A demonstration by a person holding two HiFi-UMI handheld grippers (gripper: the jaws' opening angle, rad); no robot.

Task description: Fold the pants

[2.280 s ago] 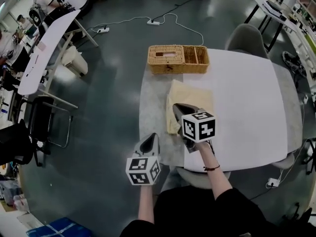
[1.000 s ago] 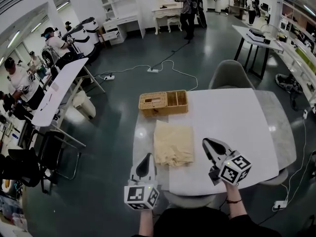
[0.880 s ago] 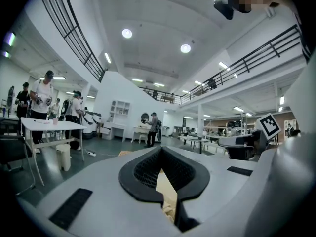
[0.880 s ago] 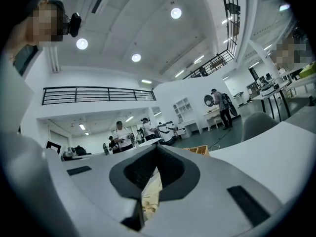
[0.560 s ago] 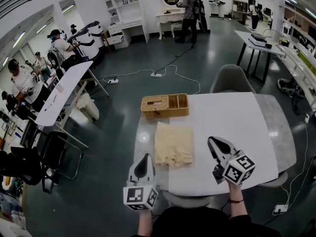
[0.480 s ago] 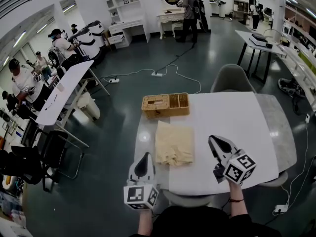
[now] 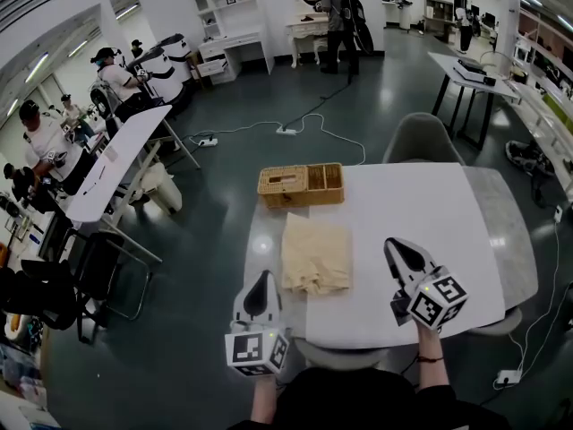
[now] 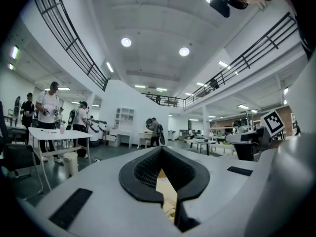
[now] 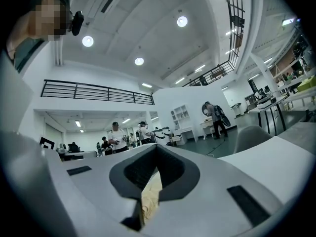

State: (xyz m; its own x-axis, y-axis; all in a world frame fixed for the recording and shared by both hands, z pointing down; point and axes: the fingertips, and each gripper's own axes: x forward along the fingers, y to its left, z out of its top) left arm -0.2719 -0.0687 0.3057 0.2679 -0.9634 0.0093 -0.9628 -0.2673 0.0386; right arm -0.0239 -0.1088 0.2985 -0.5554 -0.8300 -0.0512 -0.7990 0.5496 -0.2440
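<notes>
- Pants (image 7: 315, 254) lie as a flat folded rectangle, centre frame, below basket (image 7: 301, 184); folding looks done, poss. one more fold.
- L gripper (image 7: 264, 276) & R gripper (image 7: 392, 243): jaws closed, empty, off the cloth.

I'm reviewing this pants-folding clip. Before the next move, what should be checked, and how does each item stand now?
1. Beige folded pants lie as one flat rectangle on the white table: ok.
2. Left gripper shut, empty, clear of the pants: ok.
3. Right gripper shut, empty, clear of the pants: ok.
4. Woven wicker basket sits beyond the pants, not on them: ok.
5. Hidden layers lined up underneath: cannot tell.
</notes>
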